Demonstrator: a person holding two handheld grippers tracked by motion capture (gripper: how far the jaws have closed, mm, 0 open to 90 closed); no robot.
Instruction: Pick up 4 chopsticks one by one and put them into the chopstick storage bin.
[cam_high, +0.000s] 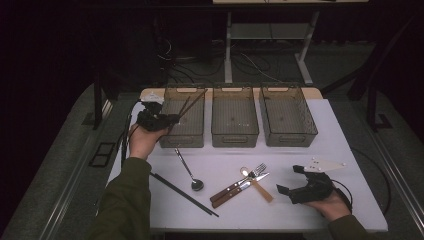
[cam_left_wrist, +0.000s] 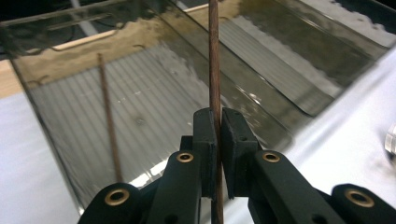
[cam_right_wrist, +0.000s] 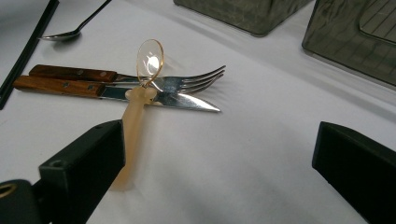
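A brown chopstick (cam_left_wrist: 214, 56) pinched over the far-left bin

The left gripper (cam_left_wrist: 218, 140) is clenched on the chopstick near its lower end, the long tip pointing out over the far-left clear bin (cam_high: 186, 136), where another chopstick (cam_left_wrist: 108, 126) already lies. The stick looks light, stiff and smooth, likely to pivot or slip when held so near one end. The left hand (cam_high: 142, 140) holds its gripper up at the bin's near-left corner. The right gripper (cam_high: 305, 189) rests near right, jaws spread wide, beside an amber plastic spoon (cam_right_wrist: 140, 93).
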